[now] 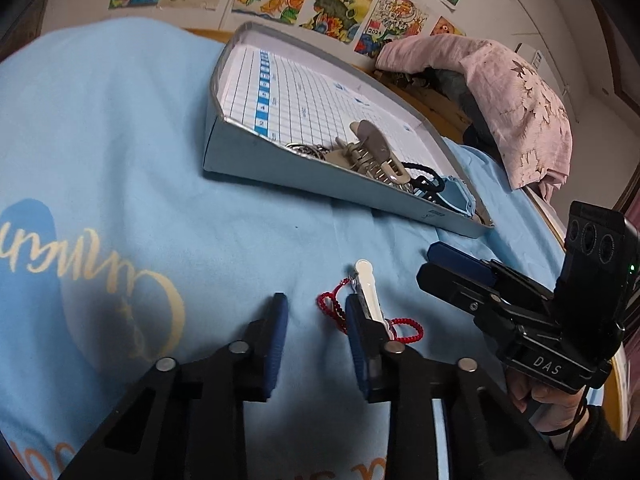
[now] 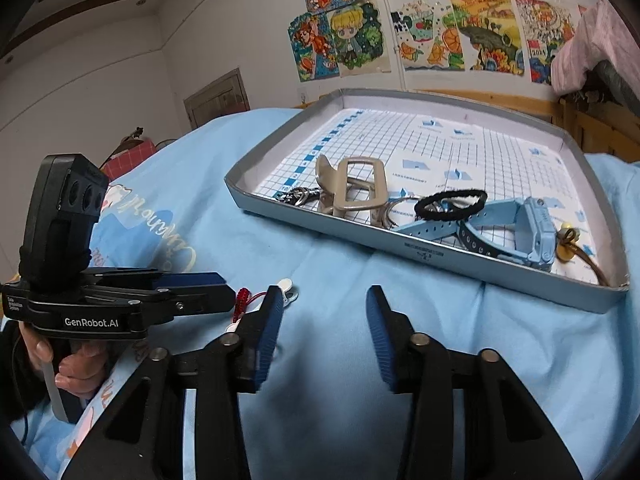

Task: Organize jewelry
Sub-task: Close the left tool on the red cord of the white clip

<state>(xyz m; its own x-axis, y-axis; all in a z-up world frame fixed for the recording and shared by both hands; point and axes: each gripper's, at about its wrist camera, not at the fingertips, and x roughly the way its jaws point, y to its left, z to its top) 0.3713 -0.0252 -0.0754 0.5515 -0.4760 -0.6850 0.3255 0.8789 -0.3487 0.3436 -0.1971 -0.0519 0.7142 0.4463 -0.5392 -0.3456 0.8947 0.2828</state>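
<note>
Left tongs (image 1: 316, 336) spread wide over the blue cloth (image 1: 160, 184), gripping nothing. White clip (image 1: 369, 286) and red cord (image 1: 332, 304) flat on the cloth, just at the right pad (image 1: 354, 328), partly hidden behind it; contact unclear. Right tongs (image 2: 324, 332) likewise wide apart and empty, with clip and cord beyond the left pad (image 2: 269, 320). Farther off, tray (image 2: 440, 258) holding claw clip (image 2: 352, 190), hair tie (image 2: 450, 202), watch (image 2: 520, 228), key rings (image 2: 298, 196).
</note>
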